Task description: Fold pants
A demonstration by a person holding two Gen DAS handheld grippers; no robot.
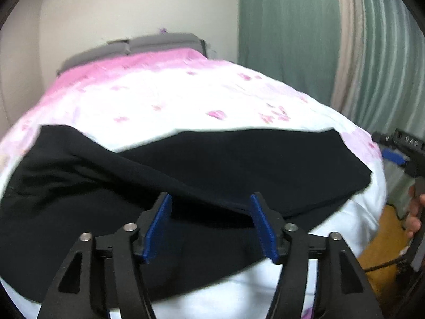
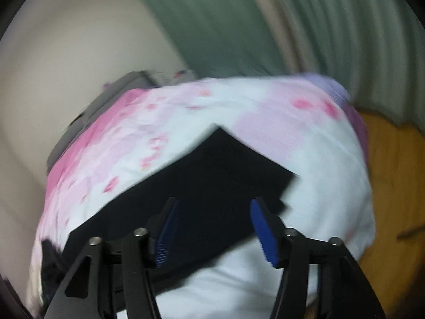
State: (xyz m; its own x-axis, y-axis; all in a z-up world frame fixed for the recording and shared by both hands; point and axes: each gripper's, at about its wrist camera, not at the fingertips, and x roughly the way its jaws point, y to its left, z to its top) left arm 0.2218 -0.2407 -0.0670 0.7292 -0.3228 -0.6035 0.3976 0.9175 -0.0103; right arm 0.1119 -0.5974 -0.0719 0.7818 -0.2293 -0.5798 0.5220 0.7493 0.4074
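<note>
Black pants (image 1: 186, 175) lie spread across a bed with a white and pink floral cover (image 1: 172, 101). One layer is folded diagonally over the rest, with its edge running toward the right end. My left gripper (image 1: 209, 199) is open just above the pants' near middle, holding nothing. In the right wrist view, the pants' leg end (image 2: 225, 175) lies flat with a square corner. My right gripper (image 2: 215, 204) is open above that end and empty. The right gripper also shows at the far right edge of the left wrist view (image 1: 398, 148), off the bed.
A grey headboard (image 1: 148, 45) stands at the bed's far end against a cream wall. Green and beige curtains (image 1: 318, 40) hang on the right. A wooden floor (image 2: 393, 175) lies beside the bed, with a dark cable (image 1: 382, 263) on it.
</note>
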